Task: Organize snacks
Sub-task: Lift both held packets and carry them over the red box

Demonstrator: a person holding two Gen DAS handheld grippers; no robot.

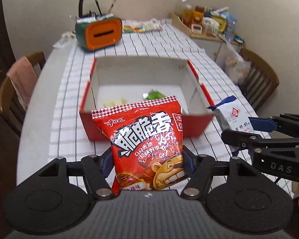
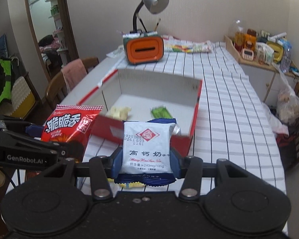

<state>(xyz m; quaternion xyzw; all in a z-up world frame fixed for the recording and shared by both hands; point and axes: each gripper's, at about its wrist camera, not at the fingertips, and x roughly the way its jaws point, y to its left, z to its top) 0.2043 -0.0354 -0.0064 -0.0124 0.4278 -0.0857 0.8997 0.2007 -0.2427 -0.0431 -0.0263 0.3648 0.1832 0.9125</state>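
My left gripper point(image 1: 147, 159) is shut on a red snack bag point(image 1: 145, 143) with white characters, held upright above the table in front of the red box point(image 1: 149, 125). The same red snack bag point(image 2: 67, 127) shows at the left of the right wrist view. My right gripper point(image 2: 146, 159) is shut on a white and blue biscuit packet point(image 2: 147, 149), also lifted in front of the red box point(image 2: 181, 143). That biscuit packet point(image 1: 229, 115) appears at the right of the left wrist view. Inside the box lie a green packet point(image 2: 161, 112) and pale yellow snacks point(image 2: 119, 111).
The table wears a white checked cloth point(image 2: 229, 109). At its far end stand an orange and green holder point(image 1: 99, 33) and a desk lamp point(image 2: 149, 2). Wooden chairs point(image 1: 20, 83) flank the table, and a cluttered shelf point(image 2: 265, 45) stands at the right.
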